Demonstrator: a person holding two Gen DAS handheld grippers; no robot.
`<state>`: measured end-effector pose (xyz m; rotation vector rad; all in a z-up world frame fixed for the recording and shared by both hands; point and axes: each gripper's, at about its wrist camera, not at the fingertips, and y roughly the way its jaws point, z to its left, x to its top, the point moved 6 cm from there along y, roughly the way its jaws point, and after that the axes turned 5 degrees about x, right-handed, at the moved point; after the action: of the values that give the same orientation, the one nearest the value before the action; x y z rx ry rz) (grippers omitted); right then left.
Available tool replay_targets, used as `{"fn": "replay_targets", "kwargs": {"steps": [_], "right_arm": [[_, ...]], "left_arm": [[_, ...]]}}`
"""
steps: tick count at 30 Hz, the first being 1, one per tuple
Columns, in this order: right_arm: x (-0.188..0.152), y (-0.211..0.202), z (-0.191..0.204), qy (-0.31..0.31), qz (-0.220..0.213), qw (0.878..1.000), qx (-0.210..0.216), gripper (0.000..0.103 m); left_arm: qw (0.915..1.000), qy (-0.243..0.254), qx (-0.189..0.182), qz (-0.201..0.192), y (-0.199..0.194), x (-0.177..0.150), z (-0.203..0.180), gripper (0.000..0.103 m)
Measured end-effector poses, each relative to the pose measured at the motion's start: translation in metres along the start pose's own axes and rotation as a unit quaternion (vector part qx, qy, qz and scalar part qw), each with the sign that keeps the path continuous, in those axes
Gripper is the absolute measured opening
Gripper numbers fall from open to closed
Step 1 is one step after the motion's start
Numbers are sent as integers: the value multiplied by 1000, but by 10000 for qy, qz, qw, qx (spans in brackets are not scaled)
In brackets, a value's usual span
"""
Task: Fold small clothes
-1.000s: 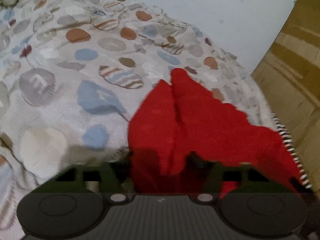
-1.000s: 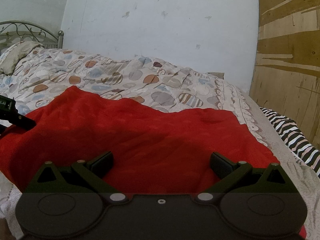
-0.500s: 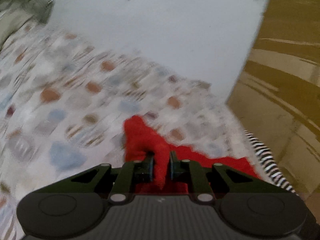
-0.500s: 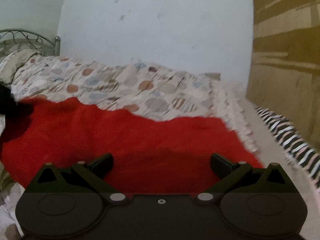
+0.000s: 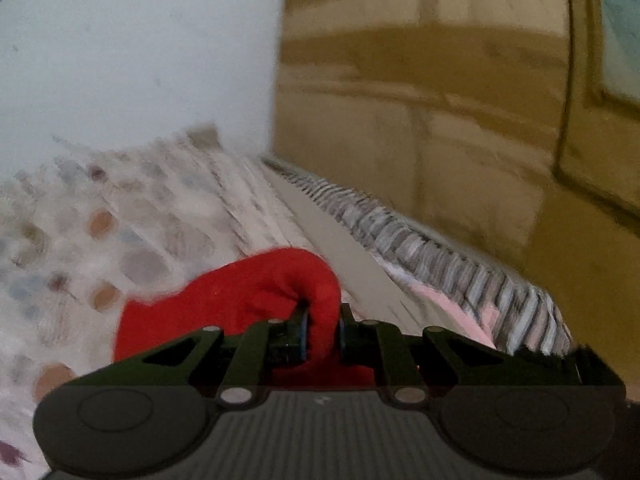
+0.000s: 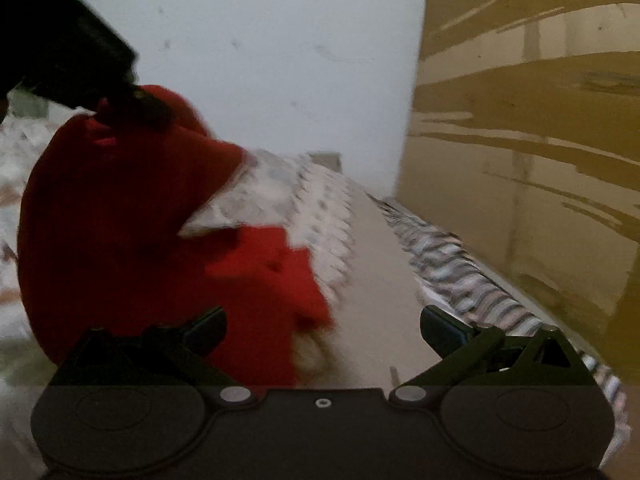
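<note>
A red garment (image 6: 120, 220) lies on a bed with a spotted bedspread (image 5: 80, 232). My left gripper (image 5: 322, 334) is shut on a fold of the red garment (image 5: 256, 296) and holds that part lifted off the bed. In the right wrist view the left gripper (image 6: 68, 56) shows at the upper left, with the red cloth hanging from it. My right gripper (image 6: 324, 330) is open and empty, low over the garment's right edge and the bed's side.
A white wall (image 6: 280, 60) stands behind the bed. A brown wooden panel (image 6: 520, 140) runs along the right. A zebra-striped cloth (image 6: 460, 264) lies along the bed's right edge, next to the panel.
My left gripper closed on the red garment and lifted it up and to the right. The garment went from lying flat to hanging bunched. The right gripper swung right and stayed open.
</note>
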<state>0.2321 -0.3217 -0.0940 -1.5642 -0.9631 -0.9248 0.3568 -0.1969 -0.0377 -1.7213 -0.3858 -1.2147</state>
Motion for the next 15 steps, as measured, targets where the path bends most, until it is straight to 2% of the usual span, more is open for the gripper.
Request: {"fn": "replay_targets", "kwargs": {"steps": [2,7,8,9,10,11,12,15], "right_arm": [[-15,-5,-9,23,132,9999,-88,102],[-36,-13,-19,55,320,9992,-219,102],[-40,-15,-20,74,352,9991,-237,102],[-43,-15,-21,98,386,9989,-238,102],[-45,-14,-21,116,406,9988,-231,102],[-47,-14,-22,128,412,9988,-230,102],[-48,-14,-22,144,409,9988,-233,102],[-49,-13,-25,323,415,9984,-191,102]], "left_arm": [[9995,-94,-171,260,13,-15,-7,11],[9999,85,-43,83,7,-21,-14,15],[9999,79,-68,52,4,-19,-13,25],[9999,88,-104,29,1,-18,-17,40],[9998,105,-145,-7,0,-15,-17,49],[9997,129,-187,-80,-3,-12,-18,66],[9995,170,-205,-175,-7,-8,-20,77],[9983,333,-233,-417,-23,-3,-28,89]]}}
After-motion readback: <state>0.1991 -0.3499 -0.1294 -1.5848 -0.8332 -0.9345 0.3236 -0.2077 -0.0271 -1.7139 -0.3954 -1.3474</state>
